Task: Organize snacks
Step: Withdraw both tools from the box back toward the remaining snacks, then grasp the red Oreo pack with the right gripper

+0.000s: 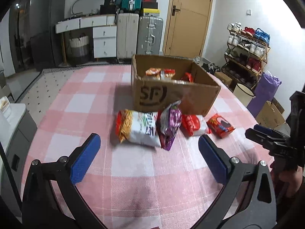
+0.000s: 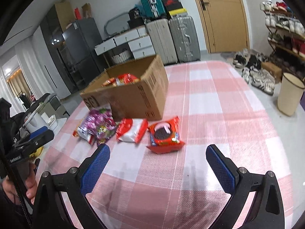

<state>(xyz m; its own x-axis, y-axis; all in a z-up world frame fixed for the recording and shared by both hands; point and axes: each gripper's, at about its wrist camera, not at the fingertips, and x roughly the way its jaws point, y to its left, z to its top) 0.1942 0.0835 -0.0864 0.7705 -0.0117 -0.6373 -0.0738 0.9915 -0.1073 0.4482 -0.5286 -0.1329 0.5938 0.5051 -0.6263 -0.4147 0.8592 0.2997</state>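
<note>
1. On the table (image 1: pixel 91 87), under a pink checked cloth, four snack packs lie in a row just in front of the cardboard box (image 1: pixel 171 97), which already holds several red and orange packets.
2. From the left: a large white-and-orange bag (image 1: pixel 137 127); a purple bag (image 1: pixel 170 123) leaning on it, partly upright; a red-and-white bag (image 1: pixel 193 125); and a red cookie pack (image 2: pixel 164 134), lying flat, slightly apart.
3. The left tool (image 1: pixel 149 152) hovers before the big bag, fingers spread wide and empty.
4. The right tool (image 2: pixel 158 164) hangs near the cookie pack, likewise wide apart, holding nothing.
5. My judgement: all are light, crinkly film bags, slippery and puffed with air; pinch a flat sealed edge or end rather than the belly. The cookies probably crush easily, so clamp gently across the pack's narrow width.
</note>
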